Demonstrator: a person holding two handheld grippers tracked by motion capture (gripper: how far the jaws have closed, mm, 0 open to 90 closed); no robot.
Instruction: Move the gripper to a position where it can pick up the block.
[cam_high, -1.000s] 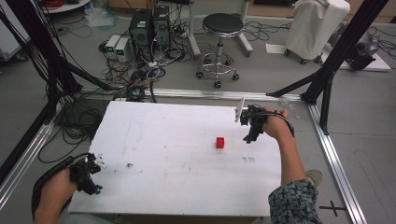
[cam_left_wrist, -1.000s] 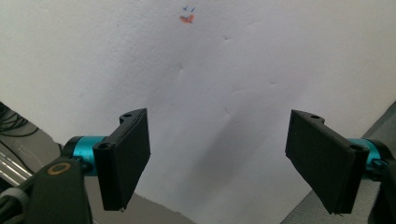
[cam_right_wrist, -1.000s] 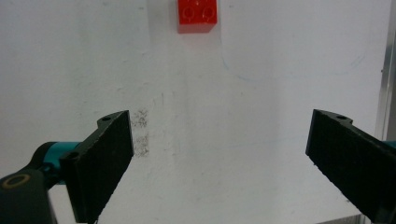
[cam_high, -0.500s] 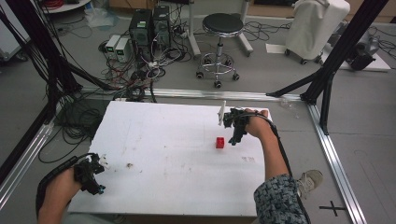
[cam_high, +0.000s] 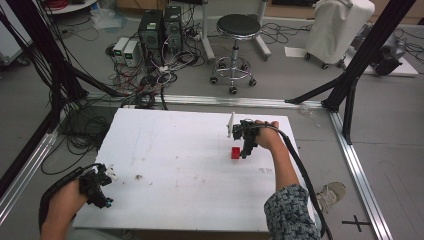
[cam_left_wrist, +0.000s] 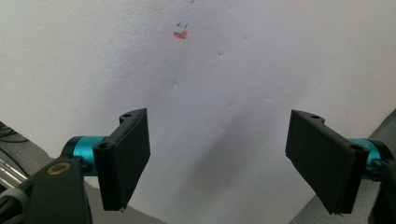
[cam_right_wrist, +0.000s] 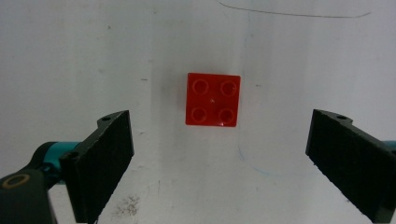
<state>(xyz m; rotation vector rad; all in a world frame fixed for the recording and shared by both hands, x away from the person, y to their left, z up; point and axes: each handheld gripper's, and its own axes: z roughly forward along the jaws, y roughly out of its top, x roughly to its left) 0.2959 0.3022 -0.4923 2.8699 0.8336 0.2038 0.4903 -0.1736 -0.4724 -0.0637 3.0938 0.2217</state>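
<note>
A small red square brick (cam_high: 235, 152) with studs on top lies on the white table (cam_high: 180, 150), right of centre. My right gripper (cam_high: 246, 149) hovers just above and beside it, pointing down. In the right gripper view the red brick (cam_right_wrist: 213, 99) sits ahead of the wide-open jaws, nothing between them. My left gripper (cam_high: 100, 187) rests near the table's front left corner. Its jaws stand open over bare white surface, with a small orange mark (cam_left_wrist: 180, 34) farther off.
The white table top carries a few faint pen marks and a small speck (cam_high: 138, 177) near the left gripper. Beyond the far edge are a stool (cam_high: 235, 30), computer boxes (cam_high: 160, 25) and tangled cables. Black frame struts (cam_high: 350, 75) stand at the right.
My right gripper has travelled left and toward me from the table's far right, ending over the red brick. The left gripper has barely moved.
</note>
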